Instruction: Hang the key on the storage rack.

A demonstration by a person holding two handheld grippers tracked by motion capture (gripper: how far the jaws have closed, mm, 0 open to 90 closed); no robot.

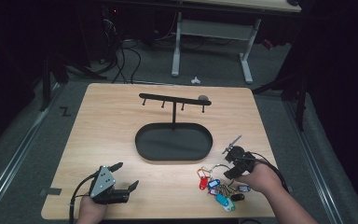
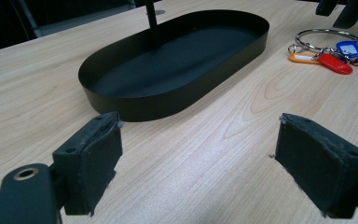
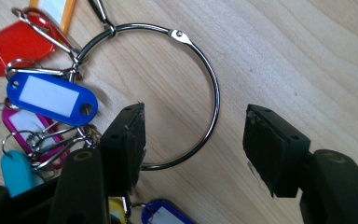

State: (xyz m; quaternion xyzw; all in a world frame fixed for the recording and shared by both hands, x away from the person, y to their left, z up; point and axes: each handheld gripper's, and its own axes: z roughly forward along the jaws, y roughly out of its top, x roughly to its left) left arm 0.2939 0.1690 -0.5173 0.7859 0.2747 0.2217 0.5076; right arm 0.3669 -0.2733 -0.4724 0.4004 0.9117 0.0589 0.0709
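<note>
Both tongs [image 2: 198, 163] [image 3: 193, 144] apart, right pair astride the key ring [image 3: 168, 93] up close, tags [image 1: 221, 189] from above.

This is a lab or recording room: dark curtains all around, grey carpet underfoot, and a tangle of black cables [image 1: 121, 58] running across the floor. One light wooden worktop [image 1: 121, 116] sits lit in the middle, a white-legged desk [image 1: 214, 32] behind it, stand legs [image 1: 51, 79] either side.
</note>
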